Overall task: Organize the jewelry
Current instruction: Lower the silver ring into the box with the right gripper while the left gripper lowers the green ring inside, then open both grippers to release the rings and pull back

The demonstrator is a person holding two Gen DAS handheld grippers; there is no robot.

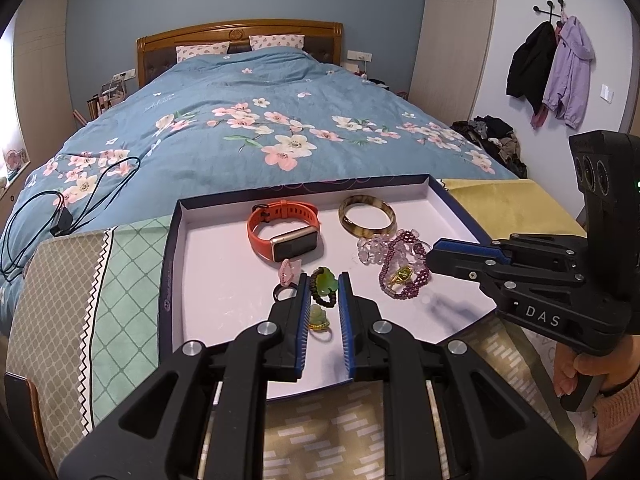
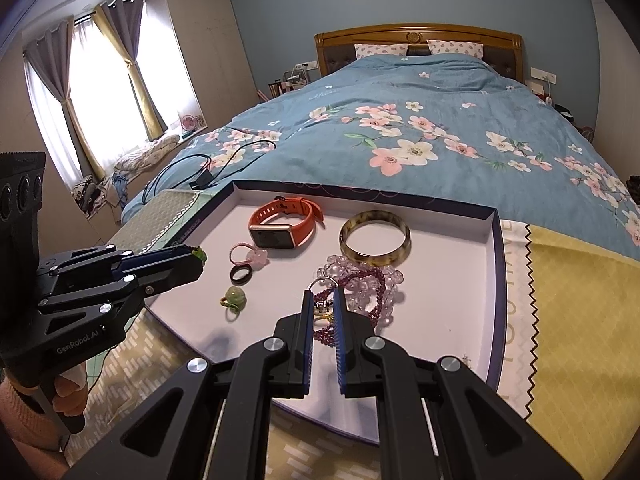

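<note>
A shallow white tray (image 1: 208, 280) (image 2: 452, 336) on a cloth-covered table holds jewelry. My left gripper (image 1: 323, 280) is shut on a green pendant with a dark bead loop (image 1: 325, 282), held above the tray; it shows at the left fingertips in the right wrist view (image 2: 199, 255). My right gripper (image 2: 323, 294) is shut on a silver ring tangled with the purple bead bracelet (image 2: 360, 280) and clear bead bracelet (image 2: 394, 276). An orange watch (image 1: 286, 230) (image 2: 286, 224), a horn bangle (image 1: 368, 216) (image 2: 374, 236), a pink flower ring (image 1: 289, 270), a black ring (image 2: 241, 273) and a green Buddha ring (image 1: 319, 320) (image 2: 235, 298) lie in the tray.
A bed with a blue floral duvet (image 1: 256, 120) lies behind the tray, with a black cable (image 1: 60, 216) on it. A yellow cloth (image 2: 580, 320) covers the table's right side. Coats (image 1: 552, 72) hang on the right wall.
</note>
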